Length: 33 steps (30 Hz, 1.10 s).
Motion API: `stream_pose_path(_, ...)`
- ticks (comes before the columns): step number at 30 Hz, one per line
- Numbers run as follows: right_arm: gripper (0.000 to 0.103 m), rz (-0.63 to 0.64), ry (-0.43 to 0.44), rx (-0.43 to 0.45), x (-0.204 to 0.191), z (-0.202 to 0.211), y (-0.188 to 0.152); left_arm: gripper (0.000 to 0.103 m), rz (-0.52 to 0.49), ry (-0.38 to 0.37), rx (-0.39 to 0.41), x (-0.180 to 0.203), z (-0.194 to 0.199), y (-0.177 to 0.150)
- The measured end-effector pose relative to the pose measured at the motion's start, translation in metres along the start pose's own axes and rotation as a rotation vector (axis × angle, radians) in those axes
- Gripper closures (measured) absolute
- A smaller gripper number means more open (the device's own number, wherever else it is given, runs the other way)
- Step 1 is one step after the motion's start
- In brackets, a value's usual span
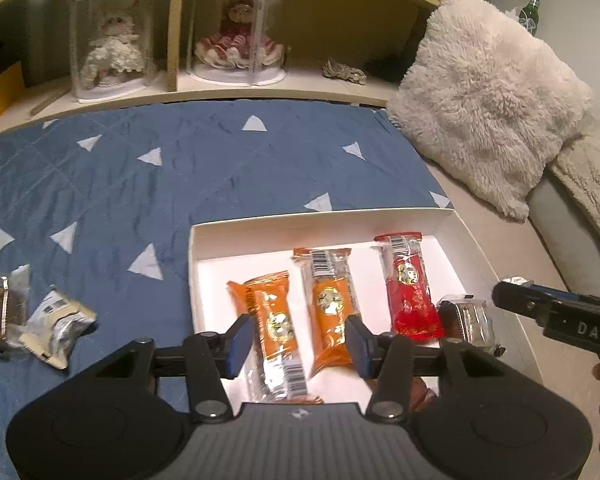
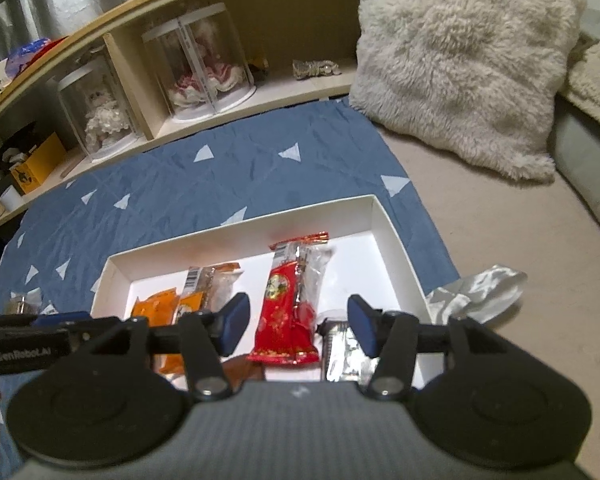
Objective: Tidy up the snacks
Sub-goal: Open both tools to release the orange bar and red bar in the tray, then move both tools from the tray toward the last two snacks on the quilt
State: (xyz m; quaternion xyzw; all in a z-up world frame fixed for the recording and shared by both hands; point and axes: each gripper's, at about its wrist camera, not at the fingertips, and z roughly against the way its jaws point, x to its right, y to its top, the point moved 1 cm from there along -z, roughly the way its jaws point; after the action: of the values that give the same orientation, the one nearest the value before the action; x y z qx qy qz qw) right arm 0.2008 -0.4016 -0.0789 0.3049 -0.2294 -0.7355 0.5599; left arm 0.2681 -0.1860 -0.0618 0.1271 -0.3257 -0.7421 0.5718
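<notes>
Broad blue quilt (image 1: 148,184) over the bed, soft and yielding, so no firm backing for a downward press. On it, the shallow white box (image 1: 324,216): thin card walls, probably light and easily shoved; open quilt to its left and behind, fluffy cushion (image 1: 484,96) well apart to the right. Inside, lying side by side: red snack (image 1: 410,288), two orange snacks (image 1: 332,300) (image 1: 276,320), a silver-clear one (image 1: 466,320) by the right wall. Crinkly film, likely slippery and squashy; best pinched across the middle. More silver packets (image 1: 56,324) loose on the quilt left of the box, one (image 2: 476,292) just outside its right wall. Left tool (image 1: 298,340) spread wide above the orange pair, pinching nothing. Right tool (image 2: 296,320) likewise spread, empty, over the red snack.
</notes>
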Motion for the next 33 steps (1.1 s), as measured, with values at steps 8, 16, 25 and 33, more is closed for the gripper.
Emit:
stream_pose_path(8,0.021,0.032,-0.025,0.029,-0.008,0.033,-0.012,0.019,-0.013,0.015,0.039,-0.006,0.029,-0.013)
stream_pose_path(16,0.001,0.035,-0.073,0.063,-0.003,0.059,-0.026,0.0,-0.026,0.021,0.066,-0.013,0.05,-0.024)
stream_pose_path(25,0.001,0.07,-0.093,0.089,-0.01,0.071,-0.036,0.0,-0.048,0.022,0.104,-0.025,0.068,-0.033)
stream_pose_path(33,0.0,0.079,-0.025,0.113,-0.031,0.067,-0.035,0.0,-0.046,0.072,0.132,-0.06,0.084,-0.04)
